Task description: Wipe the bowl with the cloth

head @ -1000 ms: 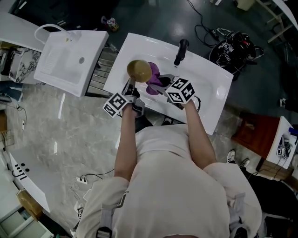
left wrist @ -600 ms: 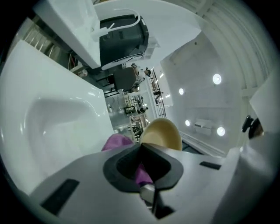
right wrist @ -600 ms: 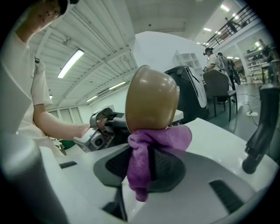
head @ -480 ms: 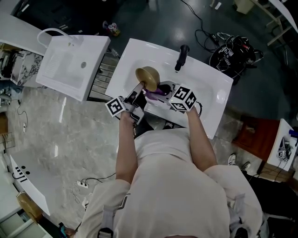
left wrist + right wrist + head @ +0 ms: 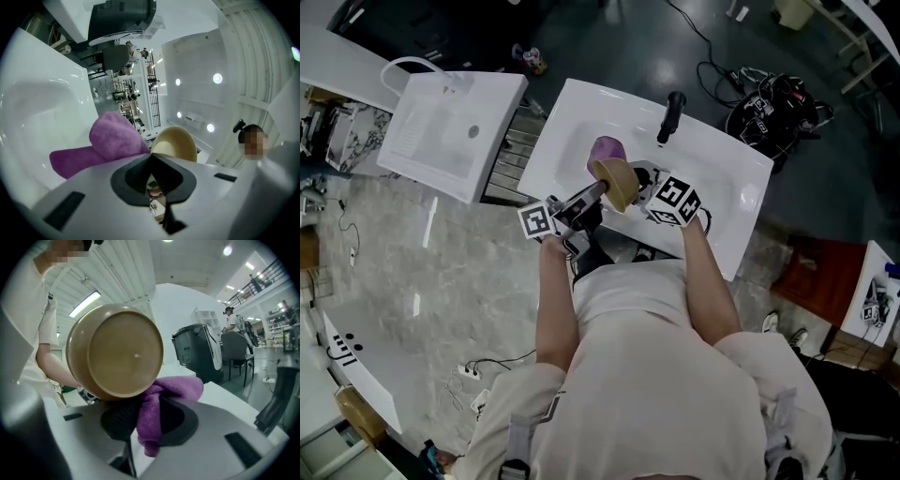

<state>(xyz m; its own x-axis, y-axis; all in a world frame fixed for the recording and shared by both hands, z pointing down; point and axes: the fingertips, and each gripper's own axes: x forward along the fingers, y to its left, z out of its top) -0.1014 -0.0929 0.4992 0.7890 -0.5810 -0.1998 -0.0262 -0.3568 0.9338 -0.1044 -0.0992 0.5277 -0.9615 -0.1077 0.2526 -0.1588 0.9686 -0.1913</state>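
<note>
Jaws of the left gripper [image 5: 152, 157] are closed on the rim of the one tan round bowl [image 5: 617, 183], held tilted above the white sink basin [image 5: 722, 159]. The right gripper [image 5: 150, 413] has its jaws clamped on the one purple terry cloth [image 5: 157, 399], which touches the bowl. One black faucet [image 5: 671, 112] stands at the basin's far edge. A second white basin [image 5: 450, 131] lies to the left.

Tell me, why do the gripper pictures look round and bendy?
Left gripper view: wide-angle lens, black corners, straight lines curve, ceiling lights glare. Right gripper view: same bulge, so the bowl looms huge, cloth sharp. Head view: straighter, dimmer.
</note>
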